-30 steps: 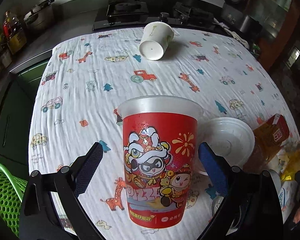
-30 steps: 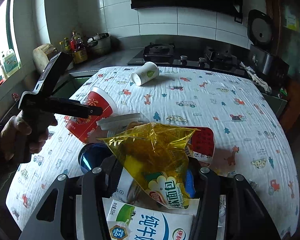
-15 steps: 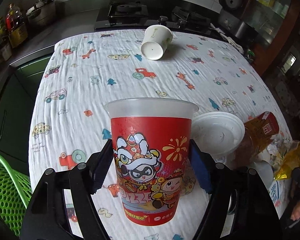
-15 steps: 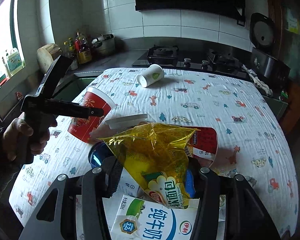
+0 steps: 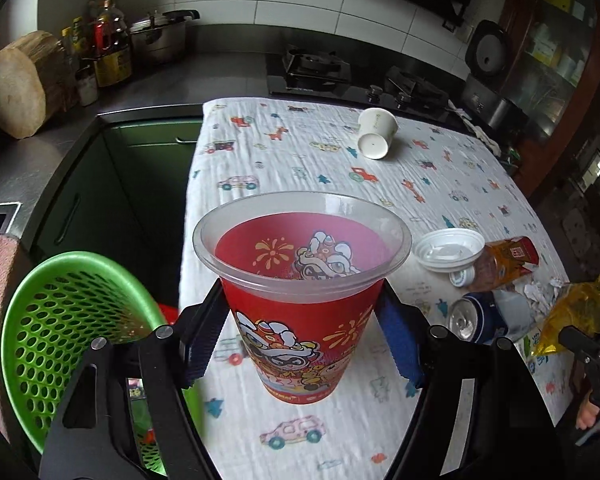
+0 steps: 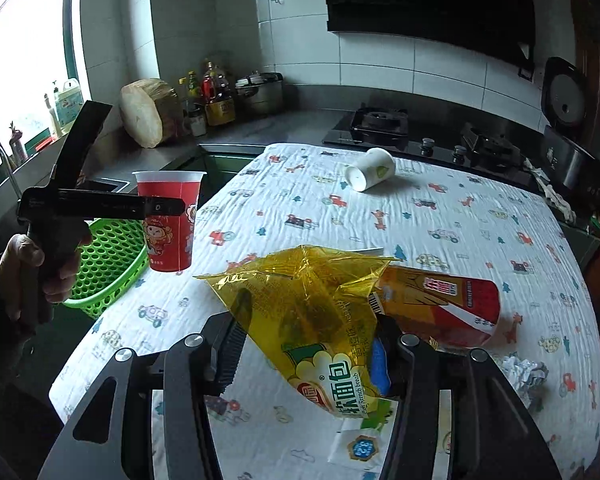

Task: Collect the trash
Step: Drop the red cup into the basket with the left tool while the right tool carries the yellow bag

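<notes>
My left gripper (image 5: pixel 300 344) is shut on a red plastic cup (image 5: pixel 300 304) with a cartoon print and holds it upright in the air at the table's left edge, beside the green basket (image 5: pixel 60 320). The cup (image 6: pixel 170 224) and the basket (image 6: pixel 108 260) also show in the right wrist view. My right gripper (image 6: pixel 304 356) is shut on a yellow bread wrapper (image 6: pixel 308 312) and holds it above the table. Under it lie a red-orange bottle (image 6: pixel 440 308) and a milk carton (image 6: pixel 360 444).
A white paper cup (image 5: pixel 376 138) lies on its side at the table's far end. A white lid (image 5: pixel 448 248), a blue can (image 5: pixel 476 320), a bottle (image 5: pixel 504 260) and crumpled paper (image 6: pixel 524 372) lie near the table's right front. Counter, stove and sink surround the table.
My left gripper shut on the red cup, lifted it off the table and carried it left toward the green basket. My right gripper rose slightly with the yellow wrapper.
</notes>
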